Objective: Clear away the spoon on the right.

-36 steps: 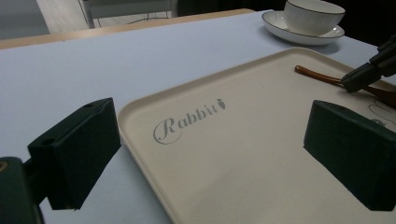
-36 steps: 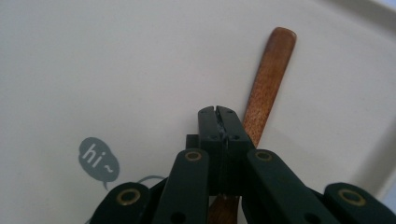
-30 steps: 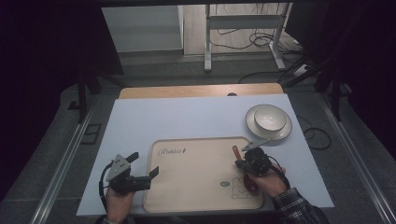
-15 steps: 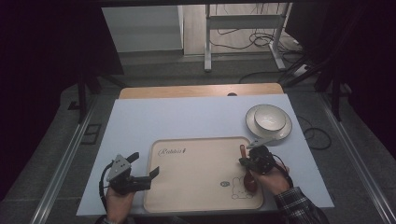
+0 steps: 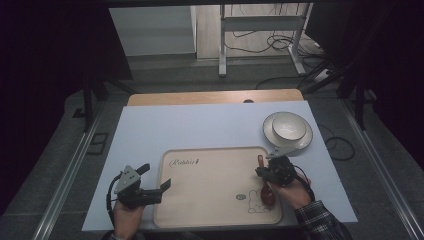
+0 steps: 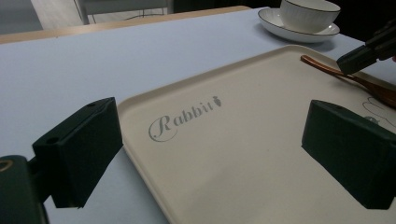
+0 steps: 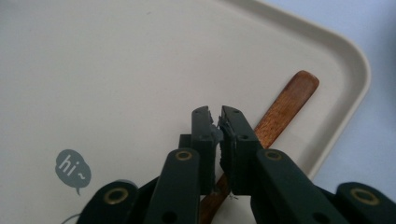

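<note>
A beige tray (image 5: 210, 200) with "Rabbit" lettering lies at the near middle of the table. A brown wooden spoon (image 5: 268, 196) lies flat on its right side, handle pointing away from me. My right gripper (image 5: 263, 171) hovers just over the handle. In the right gripper view its jaws (image 7: 218, 114) are shut together, and the spoon (image 7: 285, 105) runs underneath them on the tray (image 7: 116, 70). My left gripper (image 5: 156, 176) is open at the tray's left rim. In the left gripper view it (image 6: 210, 149) has nothing between its jaws, with the tray (image 6: 261, 121) and spoon (image 6: 327, 67) beyond.
A white bowl (image 5: 288, 126) sits on a white saucer (image 5: 305, 142) just beyond the tray's far right corner, close to my right gripper. The bowl (image 6: 310, 11) also appears in the left gripper view. The pale blue table surface (image 5: 200, 130) stretches to a wooden strip at the back.
My right gripper and the spoon's handle have shifted a little to the right on the tray. The left gripper has not moved.
</note>
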{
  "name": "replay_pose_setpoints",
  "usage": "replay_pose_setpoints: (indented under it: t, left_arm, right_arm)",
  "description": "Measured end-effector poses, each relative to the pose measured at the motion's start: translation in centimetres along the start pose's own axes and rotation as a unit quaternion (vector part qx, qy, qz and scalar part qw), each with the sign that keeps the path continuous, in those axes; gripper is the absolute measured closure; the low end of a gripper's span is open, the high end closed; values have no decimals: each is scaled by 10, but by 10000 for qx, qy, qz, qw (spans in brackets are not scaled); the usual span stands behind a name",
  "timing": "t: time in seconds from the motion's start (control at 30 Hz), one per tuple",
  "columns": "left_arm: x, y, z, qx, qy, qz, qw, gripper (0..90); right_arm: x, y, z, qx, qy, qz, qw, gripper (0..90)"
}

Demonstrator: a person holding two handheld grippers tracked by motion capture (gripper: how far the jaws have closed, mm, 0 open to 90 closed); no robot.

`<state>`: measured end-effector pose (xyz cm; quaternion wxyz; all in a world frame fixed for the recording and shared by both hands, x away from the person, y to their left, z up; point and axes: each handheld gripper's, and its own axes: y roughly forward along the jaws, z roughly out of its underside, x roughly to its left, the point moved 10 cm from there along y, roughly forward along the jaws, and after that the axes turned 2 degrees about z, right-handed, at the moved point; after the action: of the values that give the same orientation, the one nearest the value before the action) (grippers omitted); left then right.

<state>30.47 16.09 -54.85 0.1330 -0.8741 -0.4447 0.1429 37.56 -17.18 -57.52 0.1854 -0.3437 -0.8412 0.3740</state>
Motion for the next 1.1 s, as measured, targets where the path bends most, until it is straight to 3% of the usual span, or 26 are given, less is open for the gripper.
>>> replay_pose_setpoints:
  t: [1.1]
  left_arm:
    - [-1, 0, 0, 52, 55, -22, 10000, 49]
  right_arm:
    - [11, -17, -11, -377, -357, 54, 9986, 579]
